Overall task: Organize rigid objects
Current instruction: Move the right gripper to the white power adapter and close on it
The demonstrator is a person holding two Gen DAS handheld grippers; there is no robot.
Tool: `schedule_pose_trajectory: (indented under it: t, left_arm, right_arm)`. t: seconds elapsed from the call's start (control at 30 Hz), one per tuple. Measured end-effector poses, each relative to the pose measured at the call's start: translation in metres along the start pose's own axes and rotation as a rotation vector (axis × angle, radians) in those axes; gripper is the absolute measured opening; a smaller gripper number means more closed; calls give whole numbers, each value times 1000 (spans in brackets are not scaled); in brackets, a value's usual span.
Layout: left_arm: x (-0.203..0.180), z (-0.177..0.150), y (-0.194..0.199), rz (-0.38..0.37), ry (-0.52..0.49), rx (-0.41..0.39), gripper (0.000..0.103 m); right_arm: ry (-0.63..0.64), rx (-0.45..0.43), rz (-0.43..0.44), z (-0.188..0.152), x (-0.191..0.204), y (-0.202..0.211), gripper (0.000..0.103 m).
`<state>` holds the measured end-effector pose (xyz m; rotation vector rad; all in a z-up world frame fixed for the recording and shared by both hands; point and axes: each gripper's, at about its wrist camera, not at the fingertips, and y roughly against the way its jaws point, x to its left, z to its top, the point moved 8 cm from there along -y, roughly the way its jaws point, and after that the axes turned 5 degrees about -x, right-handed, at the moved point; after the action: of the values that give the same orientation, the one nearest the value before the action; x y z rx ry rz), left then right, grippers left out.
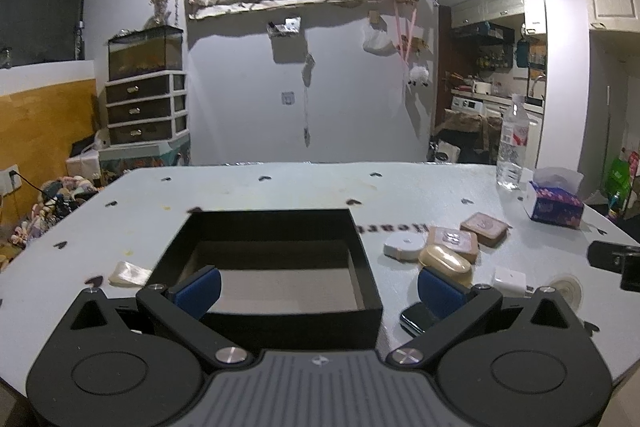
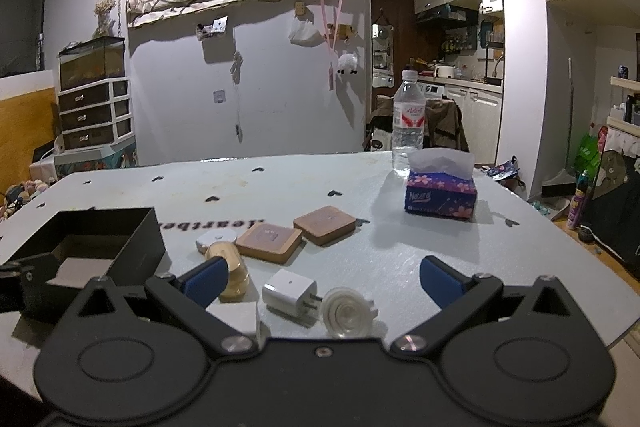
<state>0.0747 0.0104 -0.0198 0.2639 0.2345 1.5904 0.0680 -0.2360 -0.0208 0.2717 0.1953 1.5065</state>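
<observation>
On the table [image 2: 400, 247], both hand-held grippers spread wide, empty, right one [image 2: 320, 281] hiding part of amber case [image 2: 231, 267], left one [image 1: 319, 287] covering black box's [image 1: 276, 227] near wall.

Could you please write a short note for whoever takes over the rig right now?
Left tool: open, holding nothing, hovering at the near wall of the black box.
Right tool: open, holding nothing, over the small items.
Box interior shows only its bare floor, so nothing appears sorted yet.
Still on the table, right of the box: two square tan coasters, white round disc, amber oval case, white charger plug, clear round piece, white block and, near the left tool, a dark glossy object.
Left to do: move these into the box.
</observation>
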Motion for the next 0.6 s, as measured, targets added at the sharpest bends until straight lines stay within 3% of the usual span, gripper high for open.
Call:
schedule_pose_trajectory:
  t: [0.33, 0.6]
  left_arm:
    - [26, 24, -9, 56, -10, -70, 103]
    - [75, 32, -36, 105, 51, -28, 103]
  right_arm:
    - [-23, -23, -3, 16, -11, -9, 103]
    - [-24, -11, 51, 13, -4, -17, 103]
